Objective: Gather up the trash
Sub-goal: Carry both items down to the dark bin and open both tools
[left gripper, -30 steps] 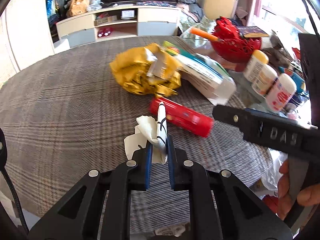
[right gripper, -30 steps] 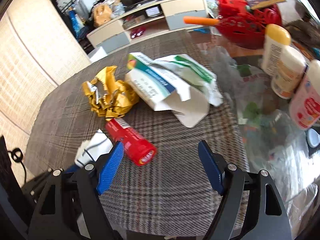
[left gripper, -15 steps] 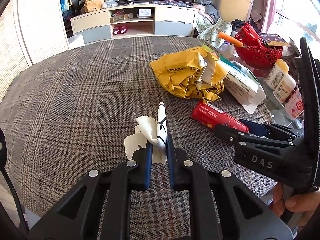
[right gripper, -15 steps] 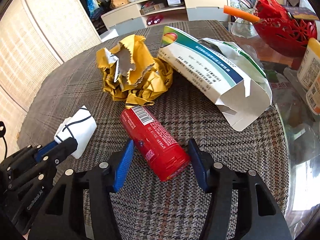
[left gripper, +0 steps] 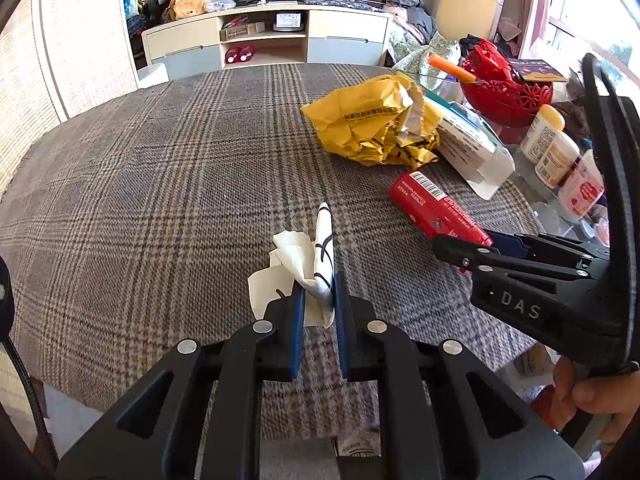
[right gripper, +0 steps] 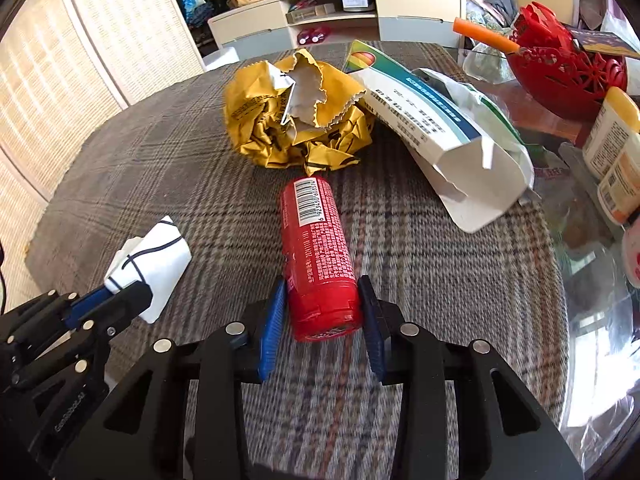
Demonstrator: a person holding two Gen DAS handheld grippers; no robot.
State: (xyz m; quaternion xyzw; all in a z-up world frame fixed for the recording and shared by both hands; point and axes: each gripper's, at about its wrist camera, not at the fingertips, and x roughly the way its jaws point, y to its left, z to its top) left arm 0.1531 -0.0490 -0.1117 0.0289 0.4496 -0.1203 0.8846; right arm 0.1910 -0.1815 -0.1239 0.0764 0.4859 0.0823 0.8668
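Note:
My left gripper [left gripper: 316, 304] is shut on a crumpled white tissue with black lines [left gripper: 316, 256] and holds it above the plaid tablecloth [left gripper: 160, 184]; the tissue also shows in the right wrist view [right gripper: 154, 264]. My right gripper [right gripper: 322, 320] is closed around the near end of a red tube [right gripper: 318, 256] that lies on the cloth, with its jaws against the tube's sides. The red tube [left gripper: 436, 208] also shows in the left wrist view with the right gripper at its end. A crumpled yellow bag [right gripper: 296, 120] and a torn white carton [right gripper: 436, 132] lie beyond the tube.
A red basket [right gripper: 564, 76] with an orange stick, several white bottles [right gripper: 612, 152] and clear plastic wrap sit on the glass at the right. A low cabinet [left gripper: 264, 40] stands behind the table. The table's near edge drops to the floor below my grippers.
My right gripper moved forward over the red tube and closed from wide open onto its near end. My left gripper kept hold of the tissue and shifted left and back.

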